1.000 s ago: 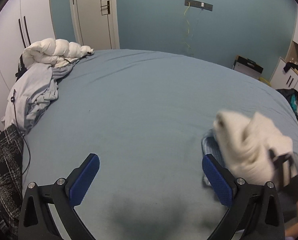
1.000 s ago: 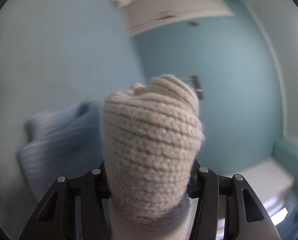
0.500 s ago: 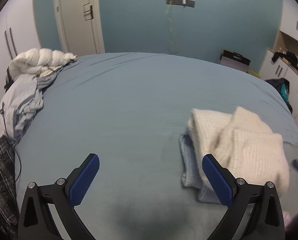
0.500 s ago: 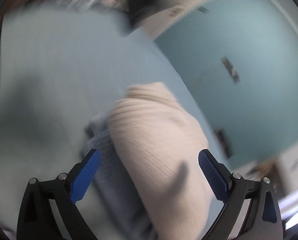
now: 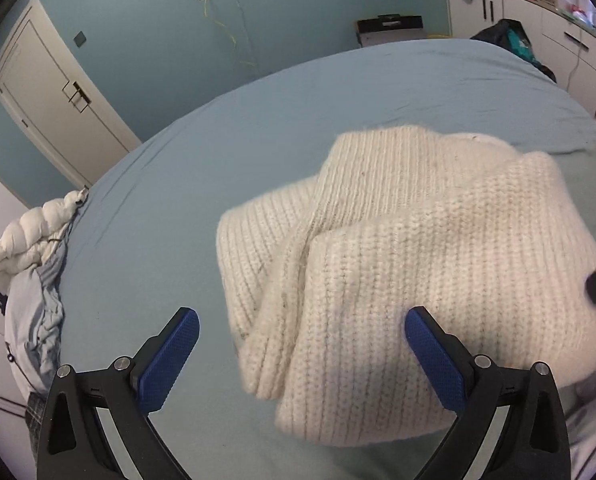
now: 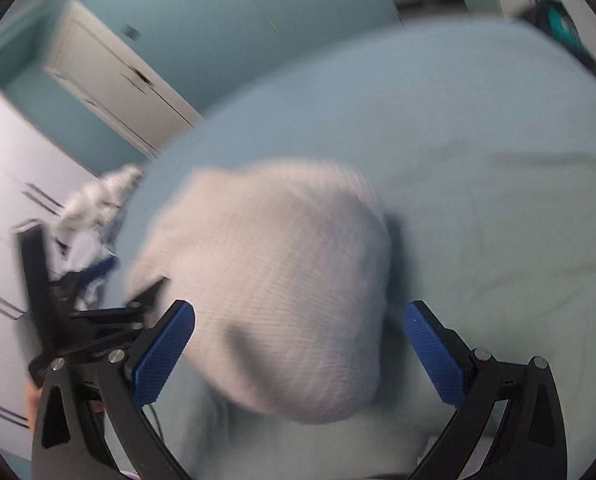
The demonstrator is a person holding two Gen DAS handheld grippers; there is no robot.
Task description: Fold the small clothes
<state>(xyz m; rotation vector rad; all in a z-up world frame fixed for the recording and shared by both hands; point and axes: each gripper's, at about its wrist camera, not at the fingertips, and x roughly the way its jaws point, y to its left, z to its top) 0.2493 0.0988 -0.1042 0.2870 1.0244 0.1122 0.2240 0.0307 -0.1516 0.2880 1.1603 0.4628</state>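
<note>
On blue bed (image 5: pixel 225 152), folded cream knit sweater (image 5: pixel 418 264) lies near front edge, broad bare sheet beyond it toward door (image 5: pixel 53 92). Left tool (image 5: pixel 302 356) spread wide, empty, above sweater's near-left corner. Right tool (image 6: pixel 298 354) has just been opening, jaws wide, pads off knit. Crumpled bedding (image 5: pixel 29 264) crowds bed's left edge. Right view blurred; sweater's right end cut off; anything beneath sweater hidden.
</note>
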